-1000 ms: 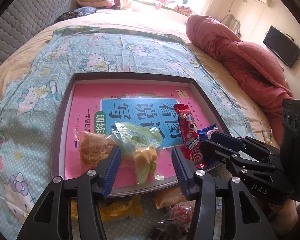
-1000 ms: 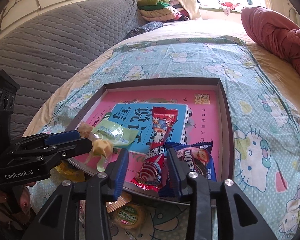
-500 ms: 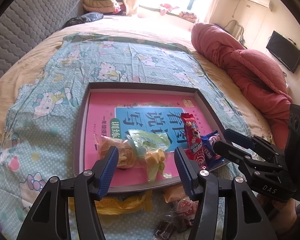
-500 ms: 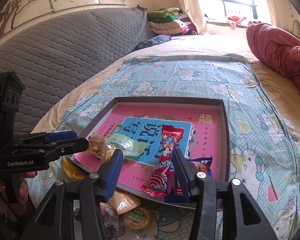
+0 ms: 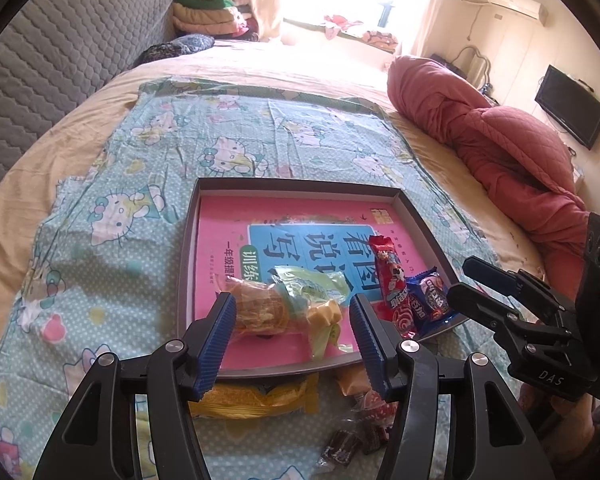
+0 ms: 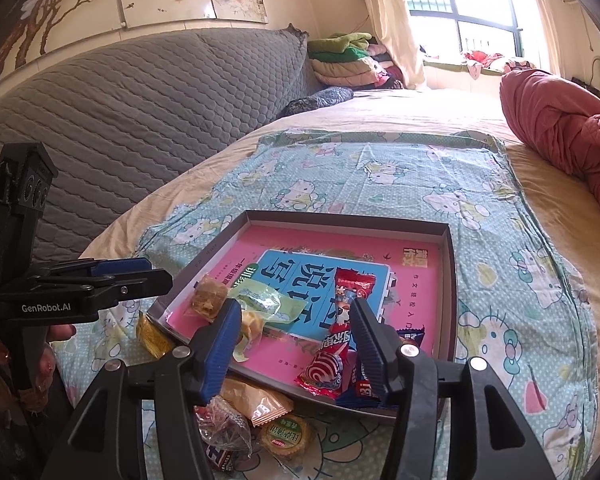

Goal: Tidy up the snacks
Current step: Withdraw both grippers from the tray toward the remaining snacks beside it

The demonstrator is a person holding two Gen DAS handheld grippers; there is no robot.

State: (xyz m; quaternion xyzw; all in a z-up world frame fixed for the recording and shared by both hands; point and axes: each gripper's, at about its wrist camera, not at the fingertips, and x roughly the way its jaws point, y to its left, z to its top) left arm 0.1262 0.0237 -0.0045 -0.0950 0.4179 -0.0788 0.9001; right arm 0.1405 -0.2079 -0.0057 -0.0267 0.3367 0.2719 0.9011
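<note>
Risk: both my left gripper and right gripper hang released, jaws just widened, nothing between; loose snacks beside tray could scatter.

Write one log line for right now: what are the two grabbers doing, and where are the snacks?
left gripper: open, empty | right gripper: open, empty, jaws just opening | red lollipop packet: in tray | yellow packet: outside tray

A pink book with a blue panel is seen in a grey tray; a red wrapper, a blue wrapper, a teal cat-print cloth.
</note>
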